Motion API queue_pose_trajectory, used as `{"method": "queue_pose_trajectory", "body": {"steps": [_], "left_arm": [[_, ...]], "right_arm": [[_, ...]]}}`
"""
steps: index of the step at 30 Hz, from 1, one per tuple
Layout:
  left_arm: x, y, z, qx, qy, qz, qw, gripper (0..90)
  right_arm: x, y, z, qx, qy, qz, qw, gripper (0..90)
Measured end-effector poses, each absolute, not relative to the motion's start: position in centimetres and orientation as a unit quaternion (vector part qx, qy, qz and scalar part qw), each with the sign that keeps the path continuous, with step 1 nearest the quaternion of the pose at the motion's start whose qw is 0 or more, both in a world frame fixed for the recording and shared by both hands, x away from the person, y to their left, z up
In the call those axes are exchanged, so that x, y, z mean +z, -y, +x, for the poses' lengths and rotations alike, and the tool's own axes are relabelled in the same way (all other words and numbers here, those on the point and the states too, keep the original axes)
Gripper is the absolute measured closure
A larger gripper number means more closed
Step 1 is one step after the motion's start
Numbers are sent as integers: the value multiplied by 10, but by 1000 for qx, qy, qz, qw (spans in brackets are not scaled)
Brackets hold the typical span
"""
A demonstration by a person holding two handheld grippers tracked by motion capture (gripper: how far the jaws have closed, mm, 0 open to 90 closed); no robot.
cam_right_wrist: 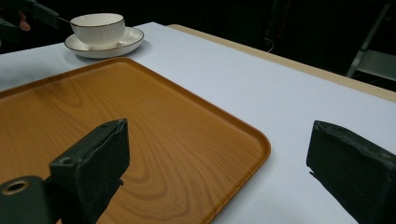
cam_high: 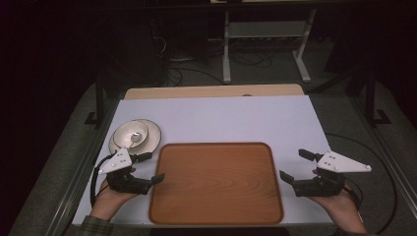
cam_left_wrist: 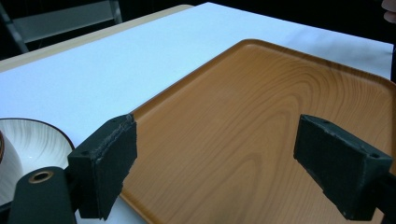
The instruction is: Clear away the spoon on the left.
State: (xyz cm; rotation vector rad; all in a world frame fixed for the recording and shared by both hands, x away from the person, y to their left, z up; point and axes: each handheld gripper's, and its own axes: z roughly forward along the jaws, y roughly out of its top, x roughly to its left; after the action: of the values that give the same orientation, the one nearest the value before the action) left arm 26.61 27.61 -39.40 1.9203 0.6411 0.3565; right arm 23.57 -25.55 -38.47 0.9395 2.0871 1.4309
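Wooden tray [cam_high: 216,184], 2 open grippers, no writing

Tray [cam_high: 216,184] at table [cam_high: 221,118] front; cup [cam_high: 132,132] on saucer [cam_high: 150,135] behind its left corner.

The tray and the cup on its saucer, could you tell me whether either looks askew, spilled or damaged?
Nothing stands out: the tray lies flat and bare, and the cup sits upright on its saucer.
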Motion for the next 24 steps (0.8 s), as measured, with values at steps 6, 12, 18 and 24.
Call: {"method": "queue_pose_trajectory", "body": {"steps": [6,12,18,24], "left_arm": [[-394,-274,266,147,-266,801,515,133],[-394,-272,267,147,-269,802,513,138],[-394,-272,270,147,-277,801,510,159],[-395,-274,274,153,-282,802,504,209]], "right_arm": [[-387,256,236,513,-756,341,219,54],[-390,255,238,505,-761,344,218,55],[-391,255,239,504,-762,344,216,55],[-392,255,240,503,-762,346,216,56]]}}
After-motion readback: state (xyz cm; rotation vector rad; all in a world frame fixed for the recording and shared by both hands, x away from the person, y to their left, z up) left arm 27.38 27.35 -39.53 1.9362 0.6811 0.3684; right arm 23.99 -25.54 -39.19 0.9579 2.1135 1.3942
